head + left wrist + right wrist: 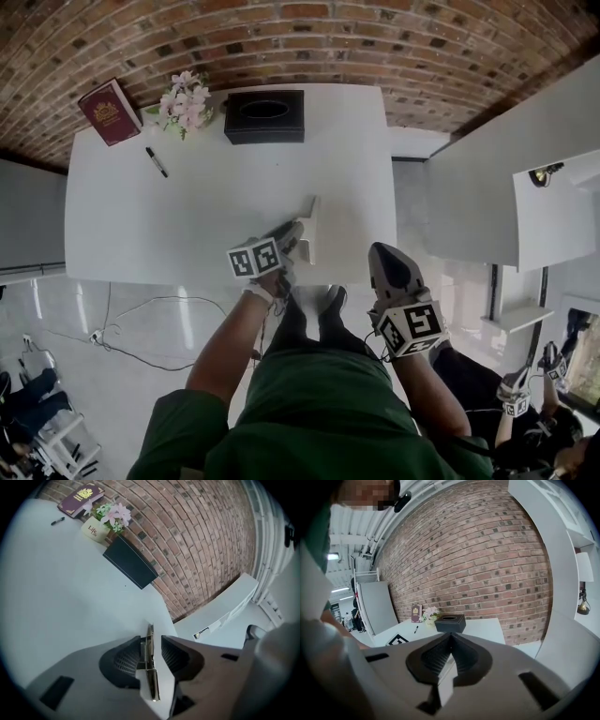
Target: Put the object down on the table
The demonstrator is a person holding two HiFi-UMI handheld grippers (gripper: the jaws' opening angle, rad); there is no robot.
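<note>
Left gripper view: left gripper (151,639) jaws apart, thin flat object (150,672) edge-on between them, table (70,602) beneath. Right gripper (450,634) jaws together, empty.

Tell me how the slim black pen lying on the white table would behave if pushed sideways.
The slim black pen looks round, so it would probably roll or spin. It is small, so likely light and easily moved. The smooth white table around it is bare, so little would stop it.
</note>
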